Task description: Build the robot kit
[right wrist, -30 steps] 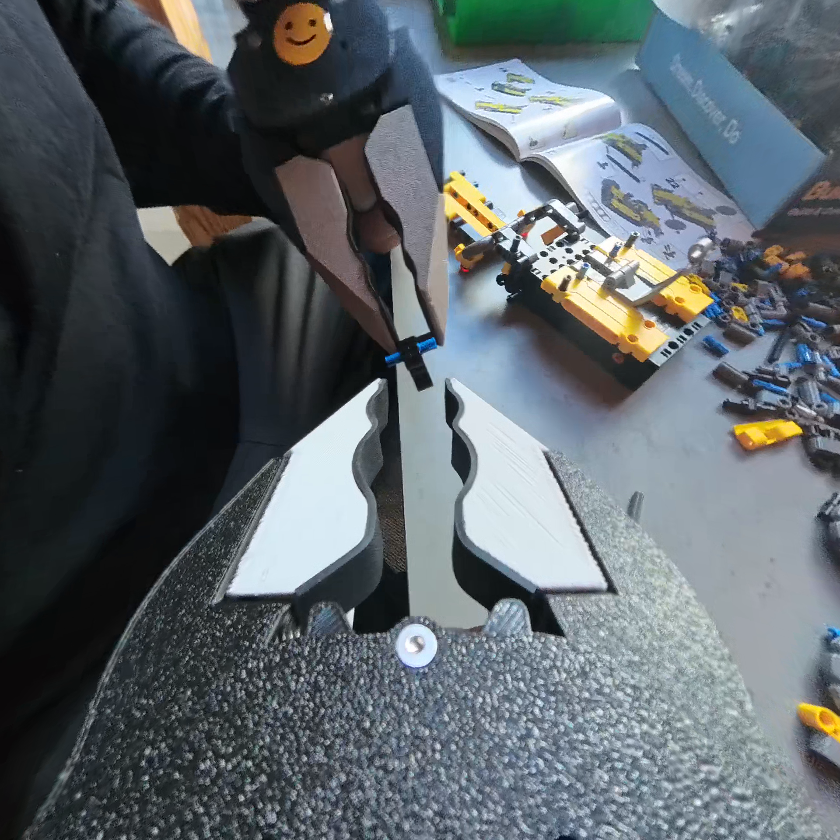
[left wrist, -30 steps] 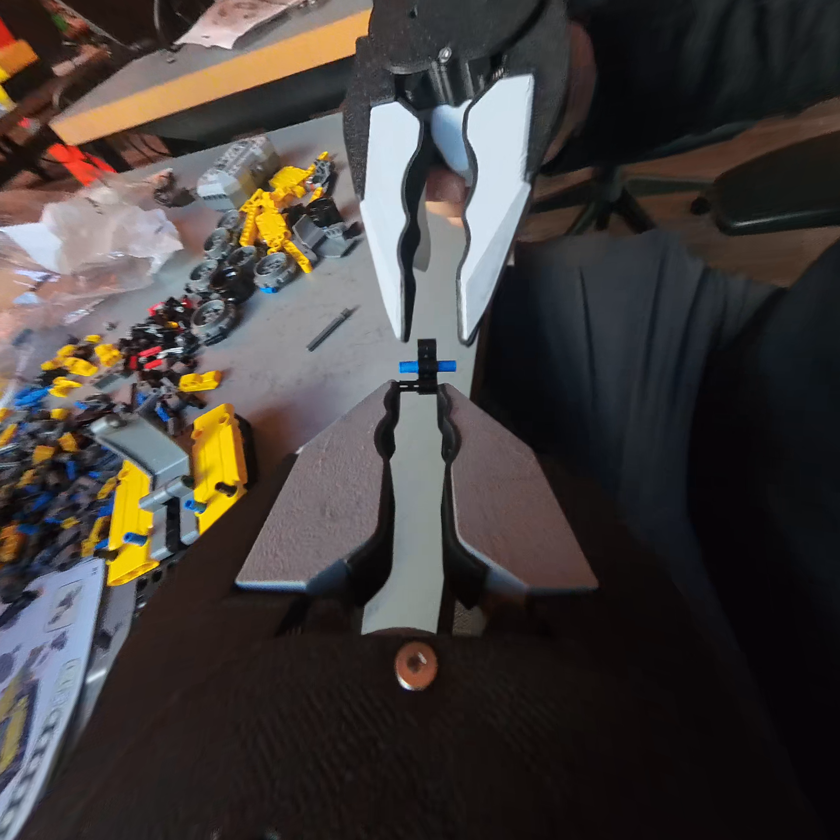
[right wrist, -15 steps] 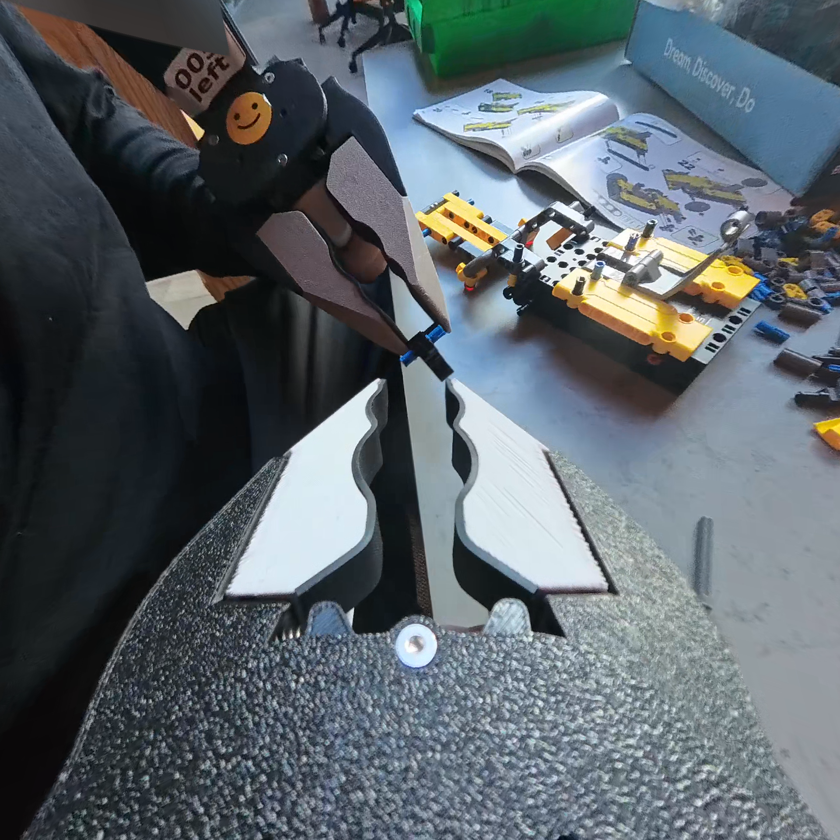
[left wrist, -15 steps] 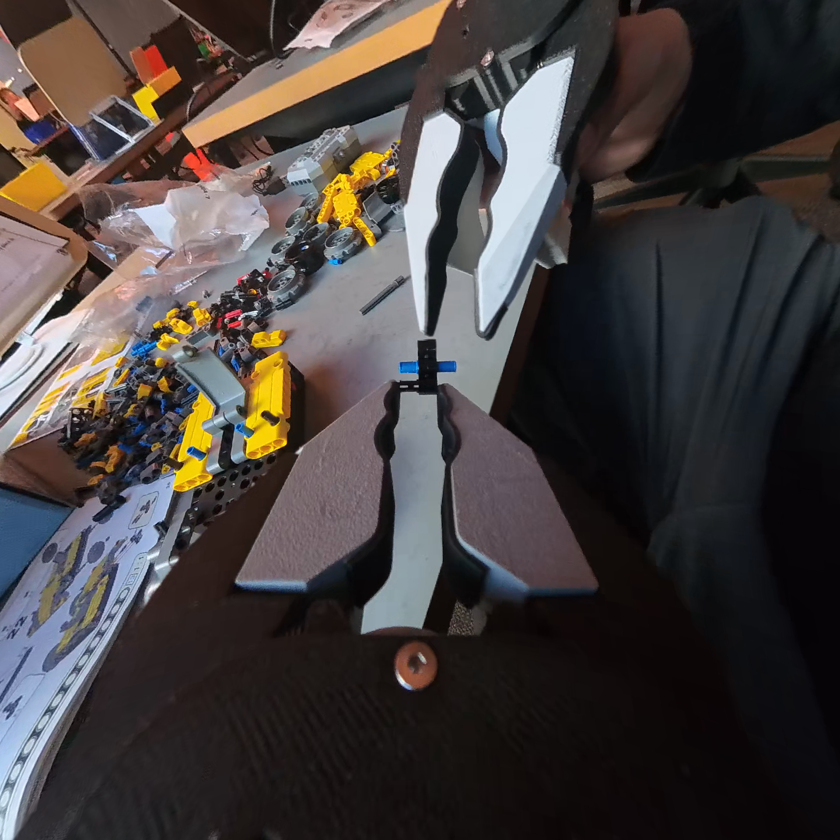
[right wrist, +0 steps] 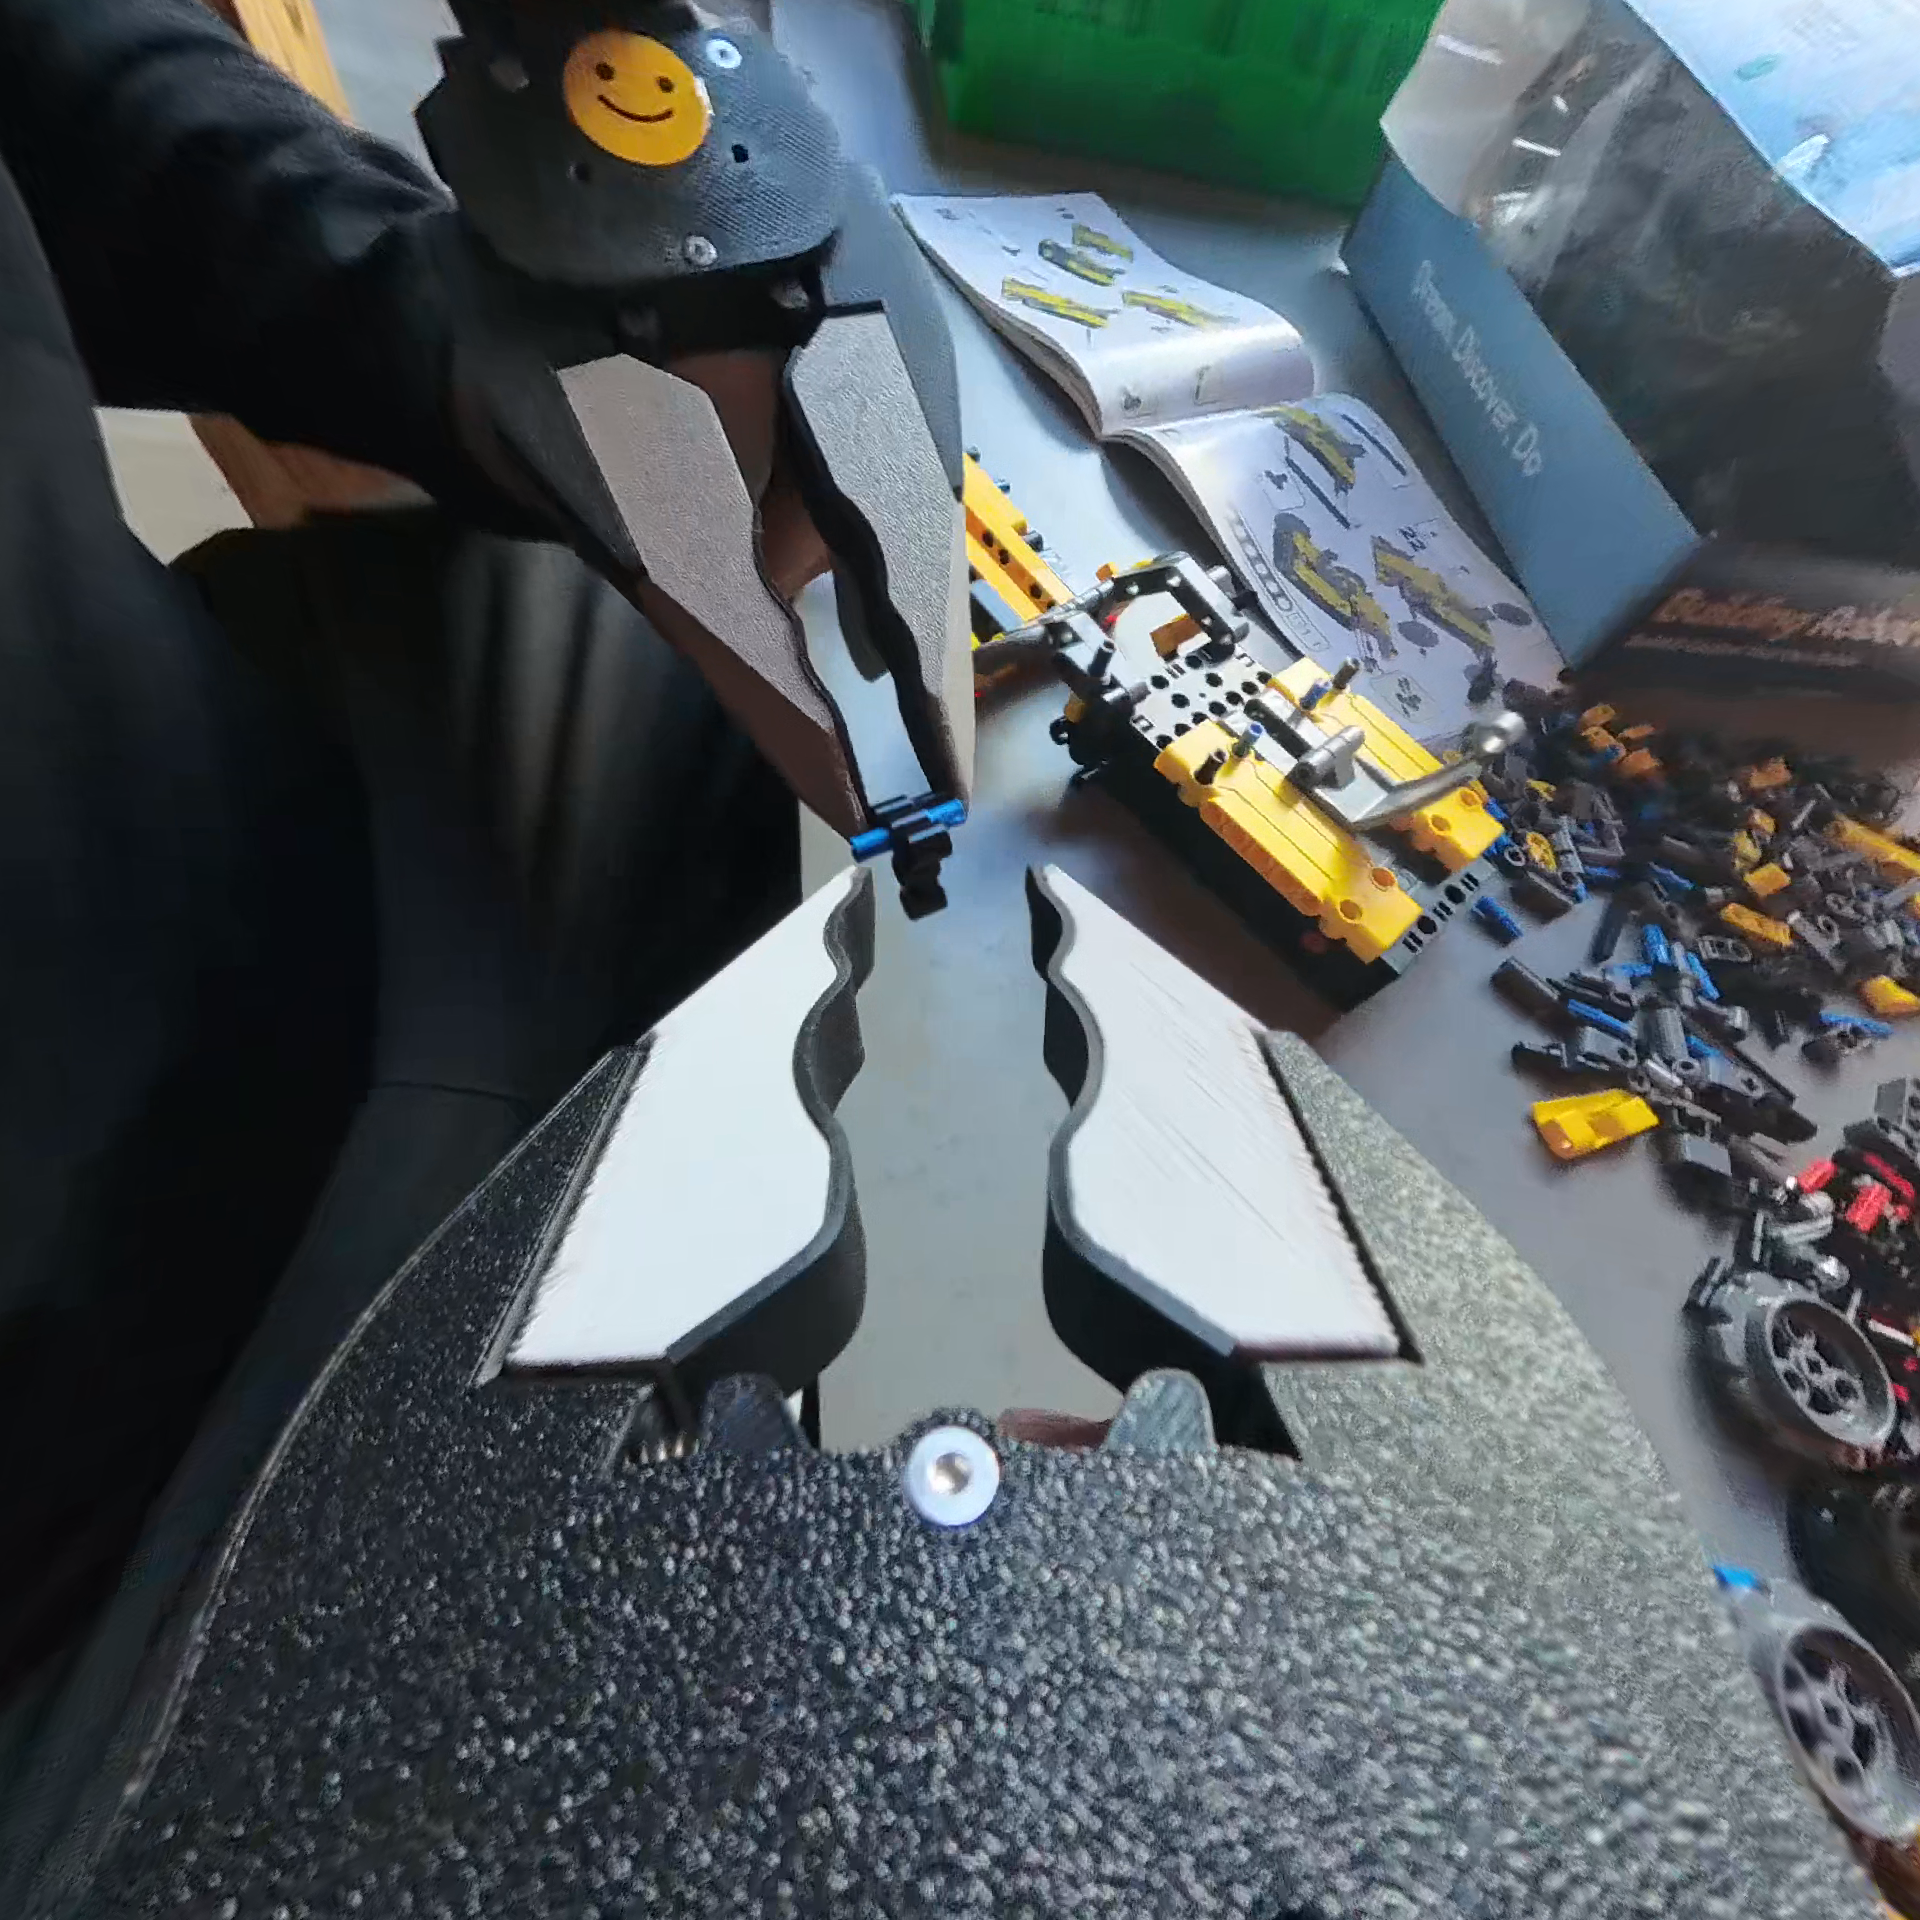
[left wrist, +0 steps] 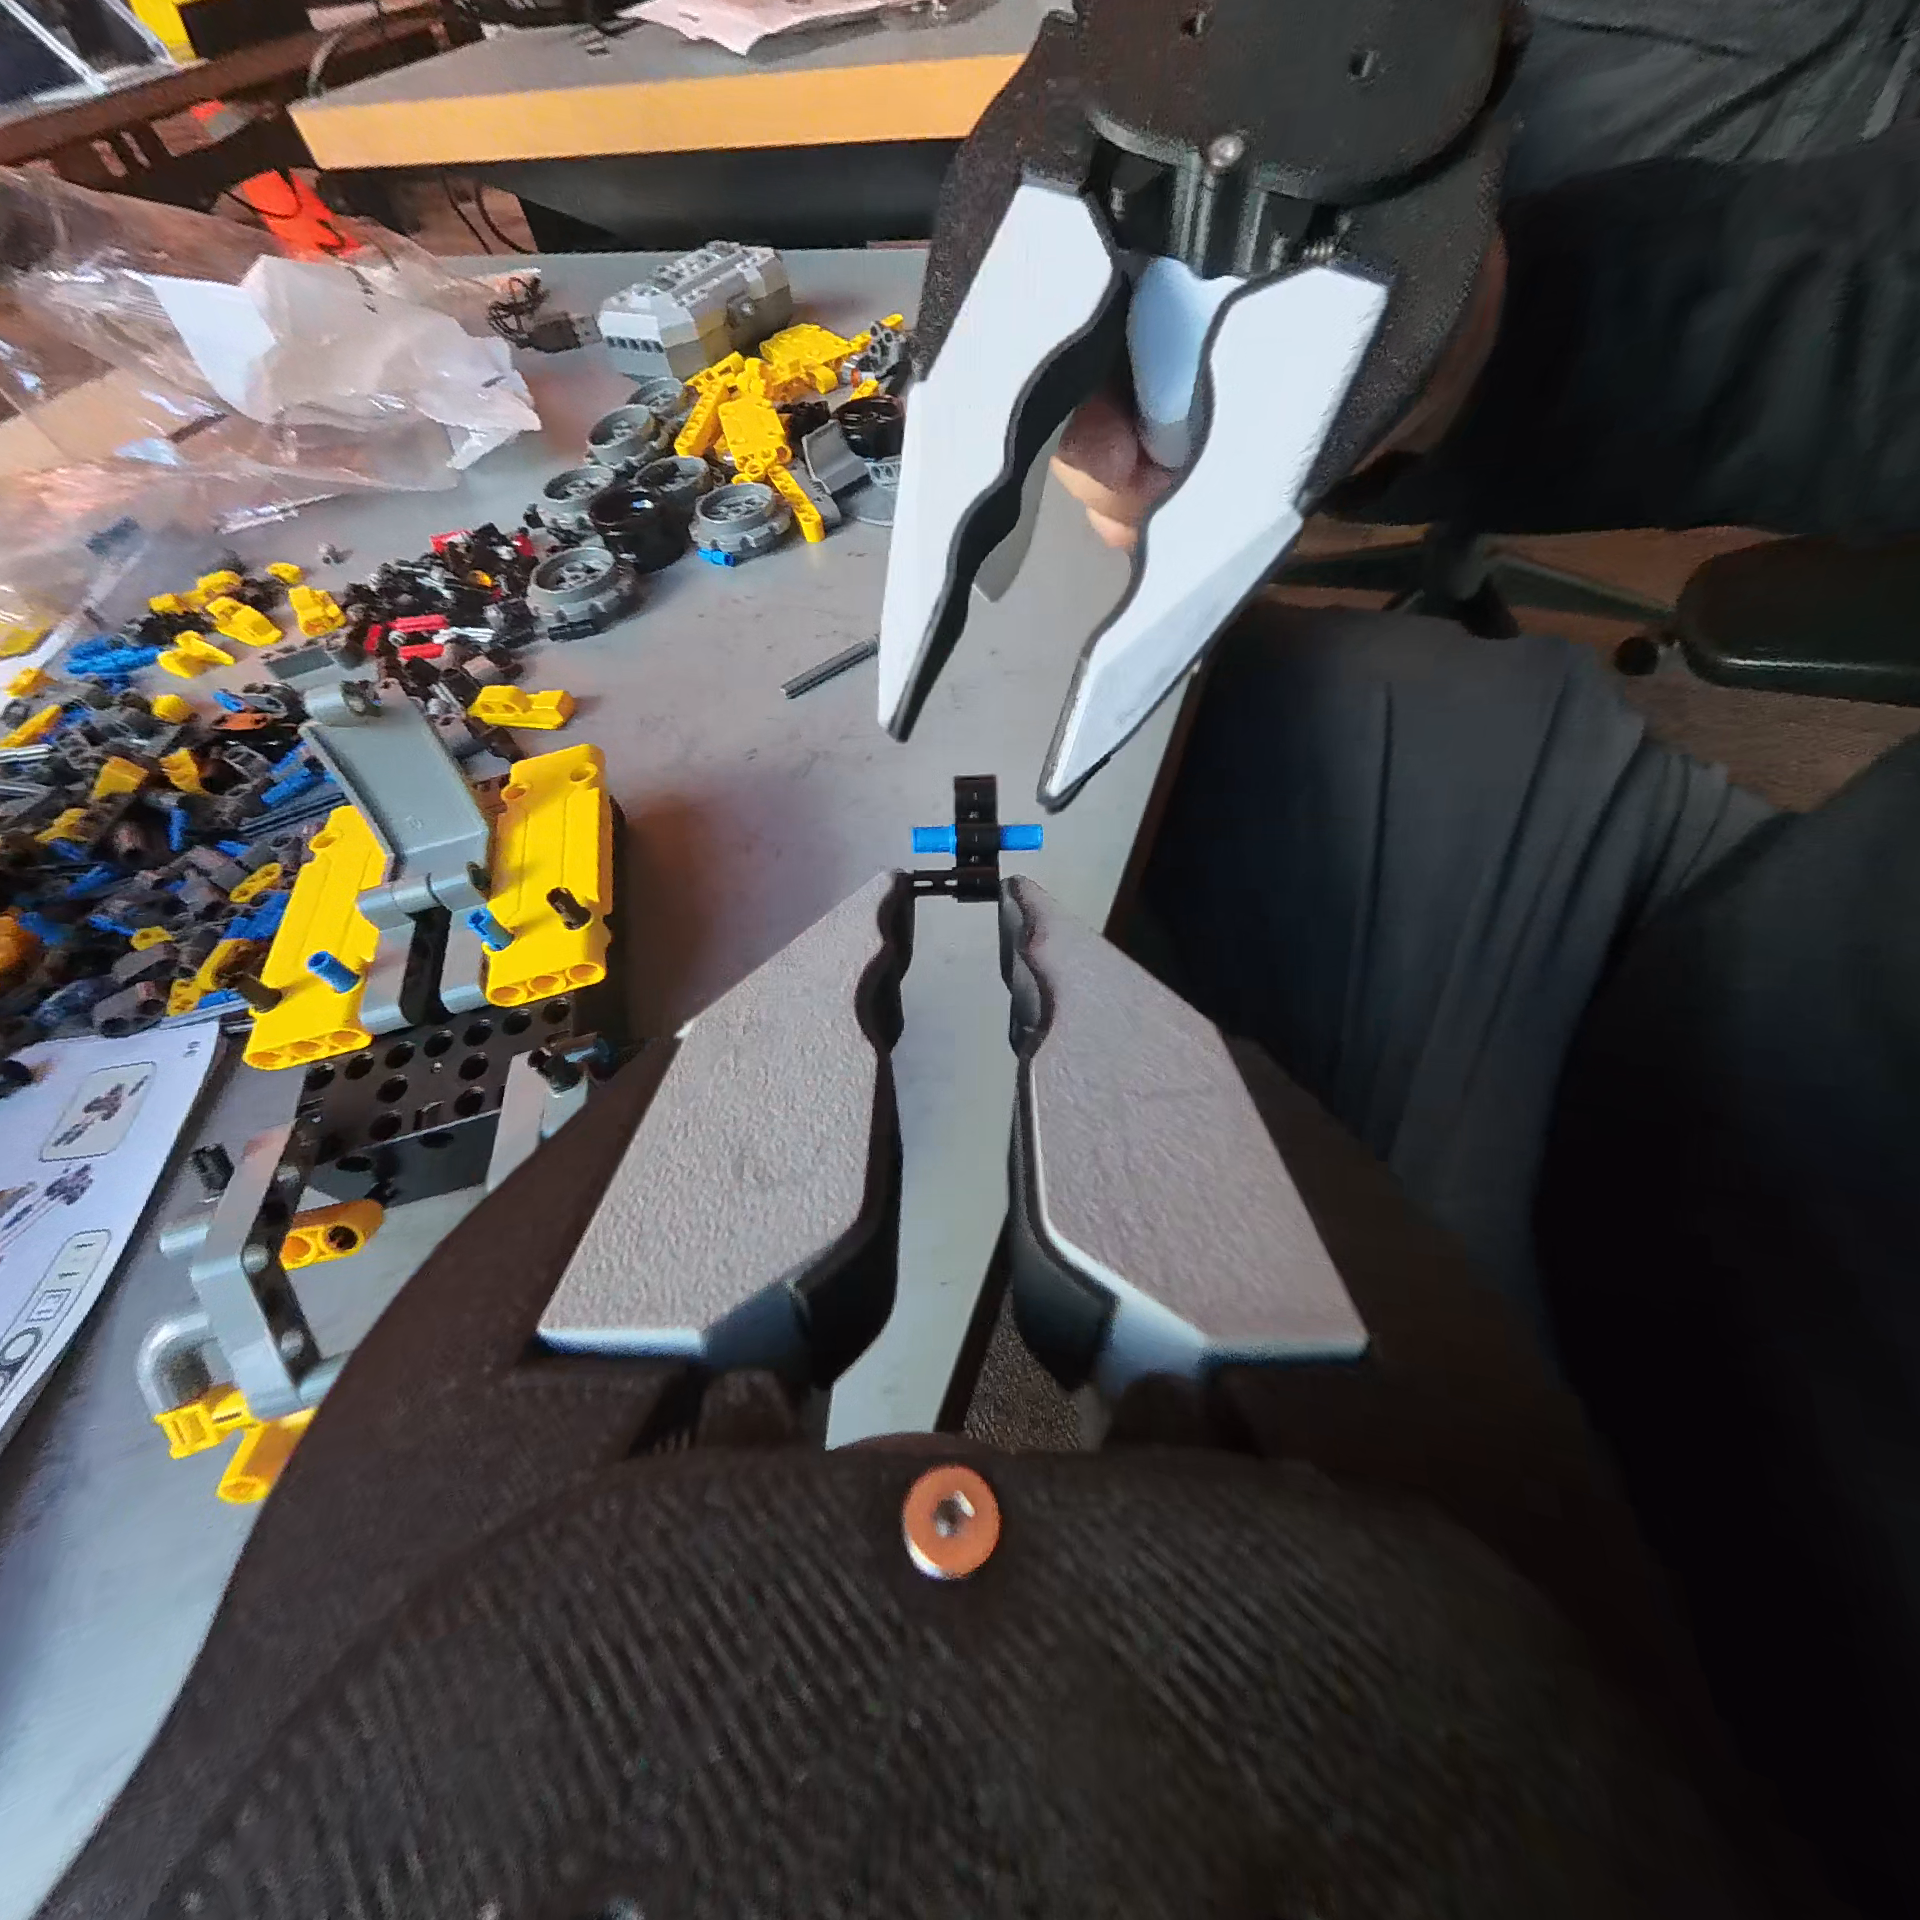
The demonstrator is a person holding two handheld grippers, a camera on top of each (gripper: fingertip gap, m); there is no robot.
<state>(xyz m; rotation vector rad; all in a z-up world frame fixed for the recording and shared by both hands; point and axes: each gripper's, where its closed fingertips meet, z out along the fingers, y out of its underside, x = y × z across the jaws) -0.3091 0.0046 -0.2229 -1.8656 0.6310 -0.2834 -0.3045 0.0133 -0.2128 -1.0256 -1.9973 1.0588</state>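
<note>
Left gripper (left wrist: 956,883) pinching black connector (left wrist: 974,831); right gripper (right wrist: 951,883) spread, fingertip-to-fingertip opposite.

Both wrist cameras are facing each other closely over the grey table's (left wrist: 727,748) near edge, sharing the yellow-and-black brick model (right wrist: 1299,800) lying on it.

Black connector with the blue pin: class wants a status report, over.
Left claw shut on black connector. Right claw open, empty, just short of it. Nothing between them.
</note>
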